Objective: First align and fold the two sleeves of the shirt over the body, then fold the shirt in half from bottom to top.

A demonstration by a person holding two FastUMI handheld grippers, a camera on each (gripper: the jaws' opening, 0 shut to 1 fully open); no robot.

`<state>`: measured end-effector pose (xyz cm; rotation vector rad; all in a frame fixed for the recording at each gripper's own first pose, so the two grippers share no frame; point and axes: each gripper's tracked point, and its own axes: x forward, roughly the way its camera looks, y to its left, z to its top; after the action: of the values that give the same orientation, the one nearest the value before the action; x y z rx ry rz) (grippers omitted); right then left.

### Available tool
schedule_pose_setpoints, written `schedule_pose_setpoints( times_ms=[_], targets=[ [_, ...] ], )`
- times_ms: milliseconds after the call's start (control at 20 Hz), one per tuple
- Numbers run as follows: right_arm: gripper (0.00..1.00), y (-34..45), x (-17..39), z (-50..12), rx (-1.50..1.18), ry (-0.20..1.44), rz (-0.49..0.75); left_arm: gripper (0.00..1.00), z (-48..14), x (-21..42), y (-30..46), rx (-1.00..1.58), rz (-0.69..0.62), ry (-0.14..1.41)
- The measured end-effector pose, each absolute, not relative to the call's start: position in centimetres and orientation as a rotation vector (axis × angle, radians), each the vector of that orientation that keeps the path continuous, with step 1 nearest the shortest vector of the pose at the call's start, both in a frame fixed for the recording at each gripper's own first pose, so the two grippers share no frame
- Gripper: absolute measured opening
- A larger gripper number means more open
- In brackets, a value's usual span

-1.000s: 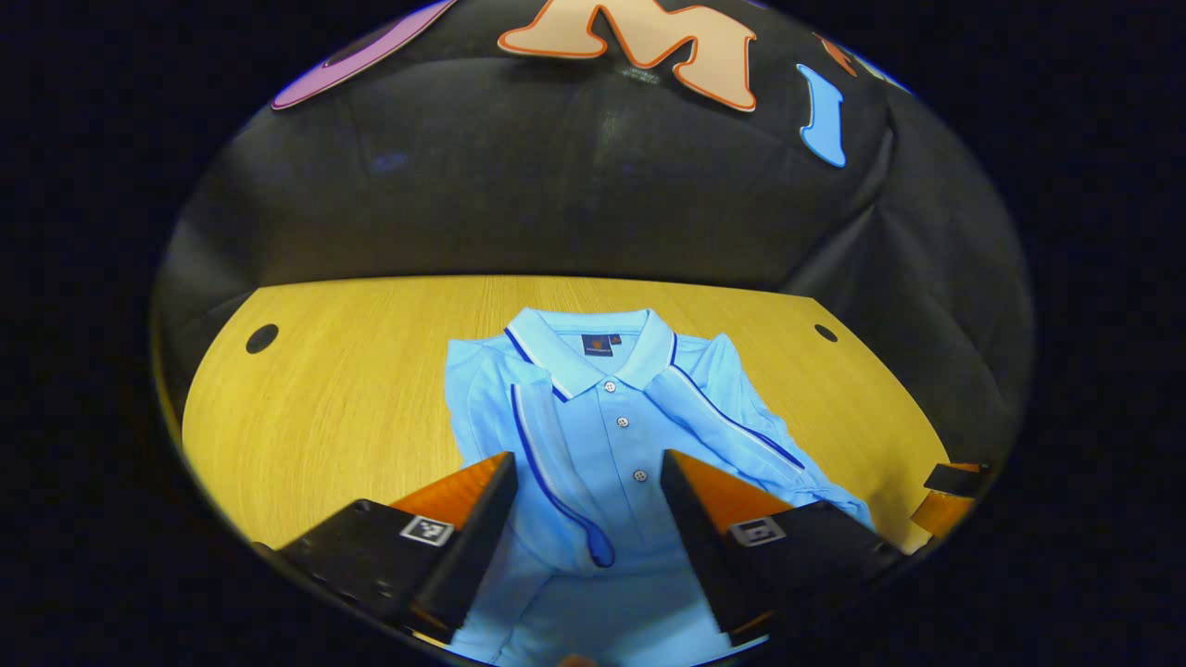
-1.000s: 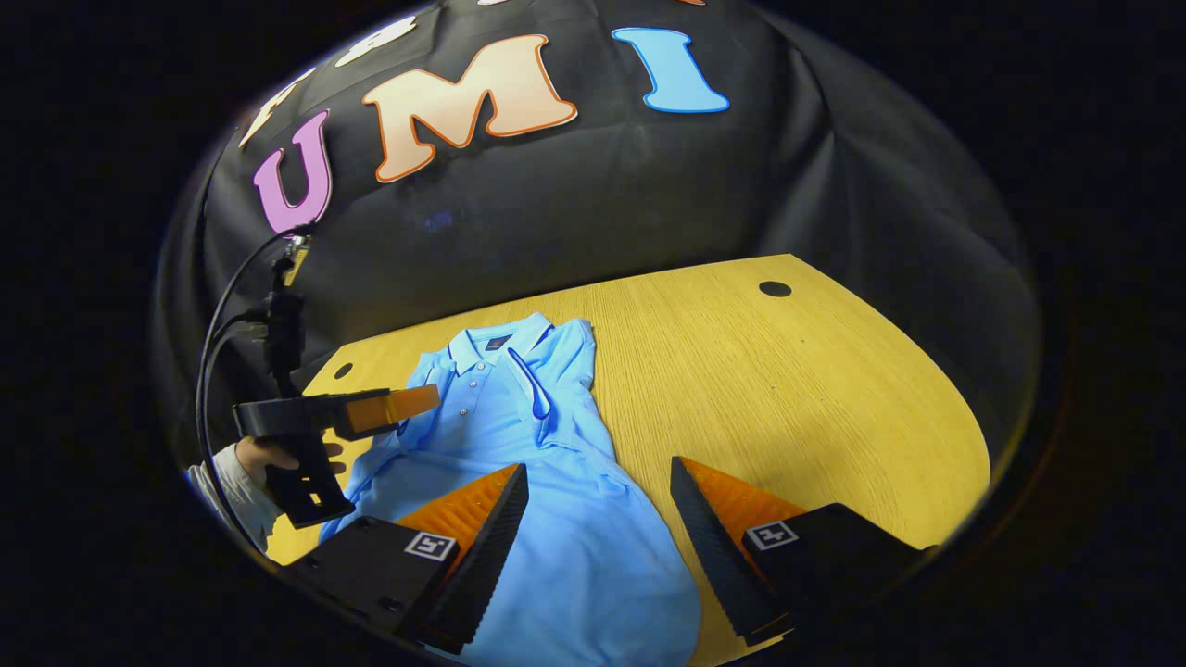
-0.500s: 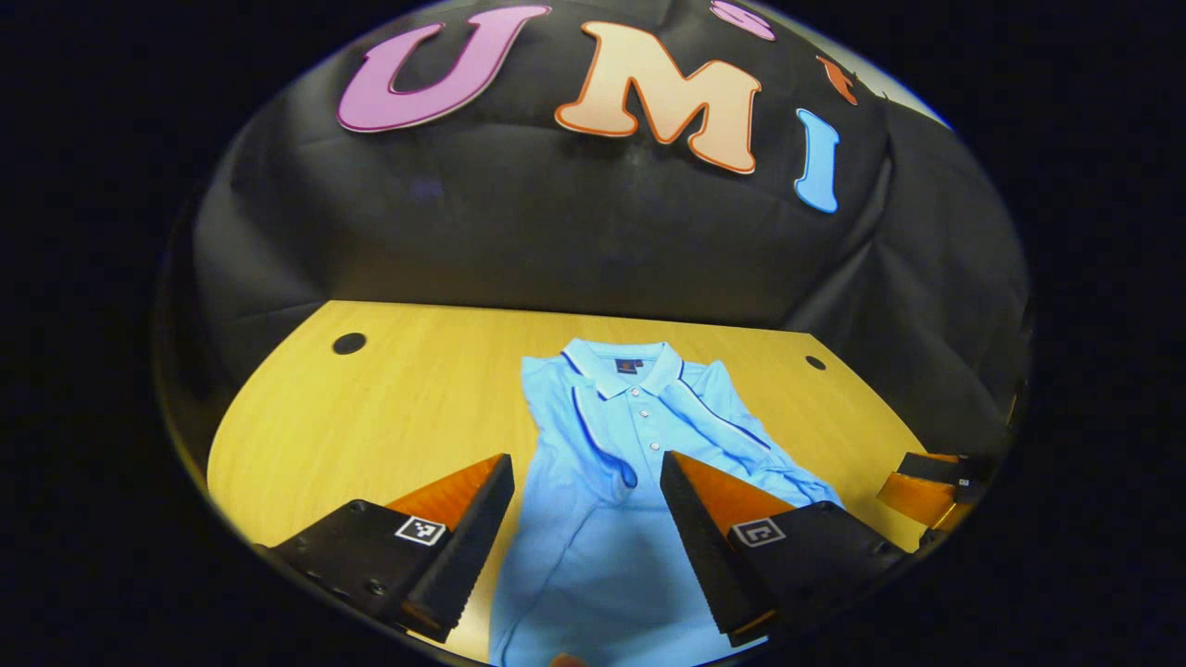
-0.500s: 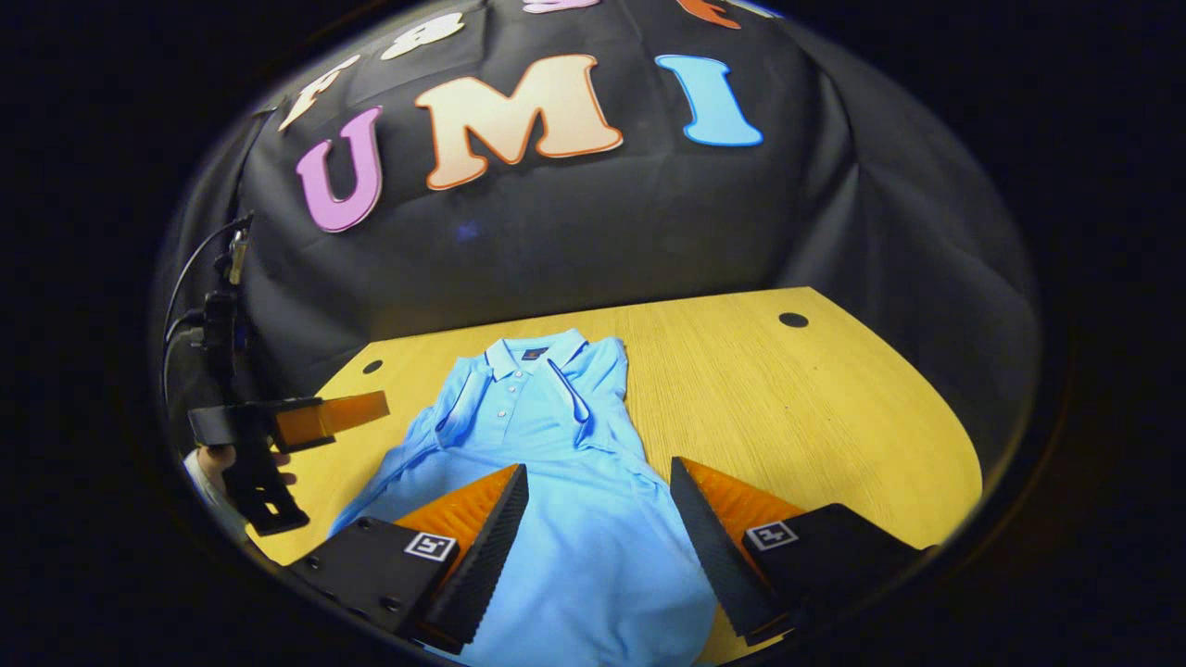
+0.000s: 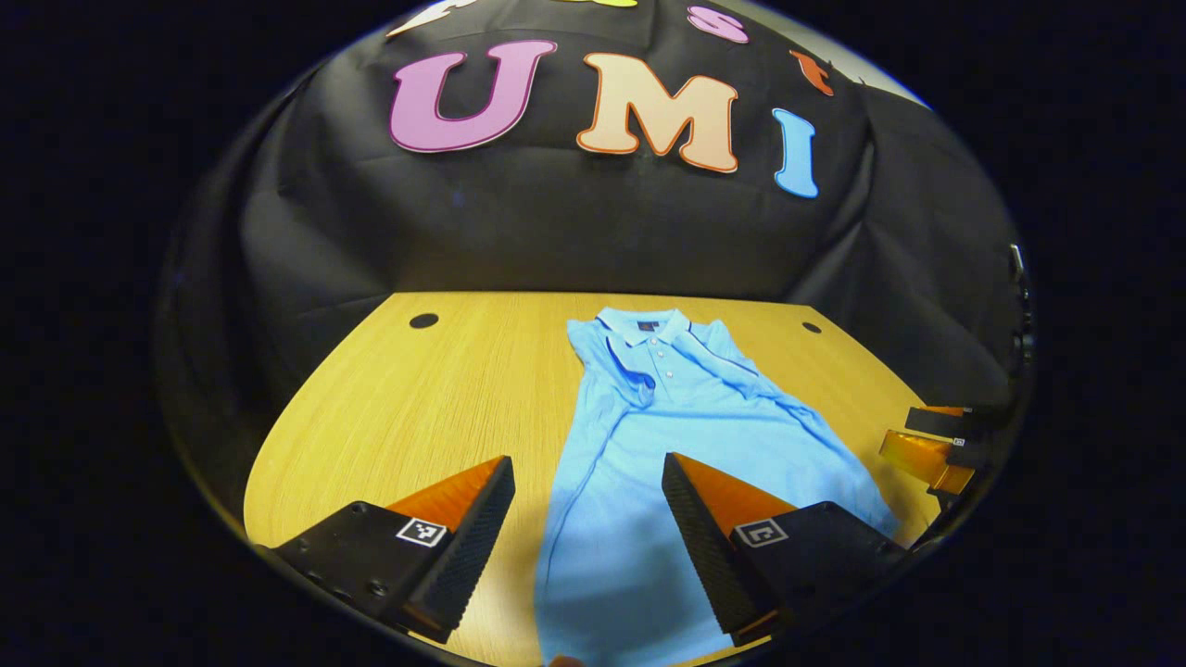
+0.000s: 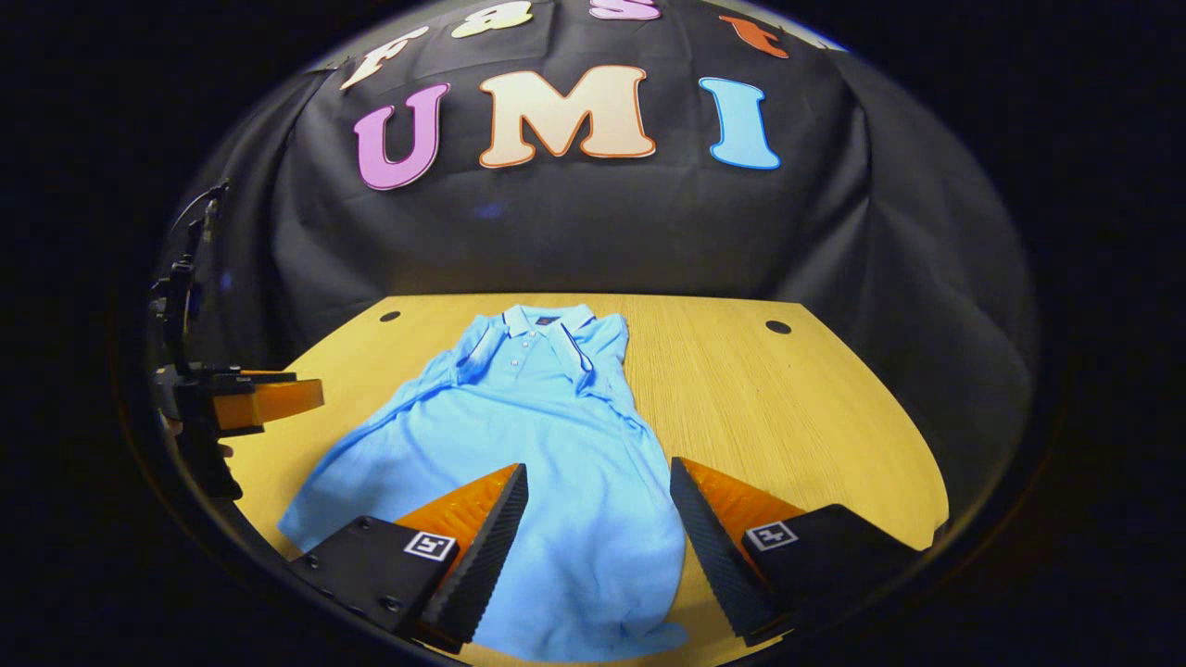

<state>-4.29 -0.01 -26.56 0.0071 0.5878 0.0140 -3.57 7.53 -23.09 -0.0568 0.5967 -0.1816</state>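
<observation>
A light blue polo shirt (image 5: 686, 435) lies face up on a wooden table (image 5: 426, 417) in the booth, collar (image 5: 643, 326) toward the back wall and hem toward the near edge. Both short sleeves are folded in over the chest, their dark piping running down either side of the buttoned placket. The body of the shirt spreads flat and wrinkled below them, not yet folded in half.

The left gripper (image 5: 587, 505) hangs above the shirt's lower left part, its fingers spread wide with nothing between them. The right gripper (image 6: 599, 509) hangs over the lower right part of the shirt, likewise spread wide and empty. In the right gripper view the left gripper (image 6: 278, 396) also appears at the table's left edge, off the cloth.
</observation>
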Motion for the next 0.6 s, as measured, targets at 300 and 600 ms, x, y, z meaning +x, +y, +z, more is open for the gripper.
schedule_pose_setpoints(
  times_ms=[300, 600],
  targets=[
    [0.98, -1.9, -10.2, -30.7, -0.047, 0.684, -0.015, 0.96, -28.1, -11.5, 7.0, -0.052, -0.195, 0.704],
    [0.93, -1.9, -15.4, -35.9, -0.088, 0.852, -0.012, 0.97, -32.0, -15.0, 8.1, 0.032, -0.159, 0.779]
  ],
)
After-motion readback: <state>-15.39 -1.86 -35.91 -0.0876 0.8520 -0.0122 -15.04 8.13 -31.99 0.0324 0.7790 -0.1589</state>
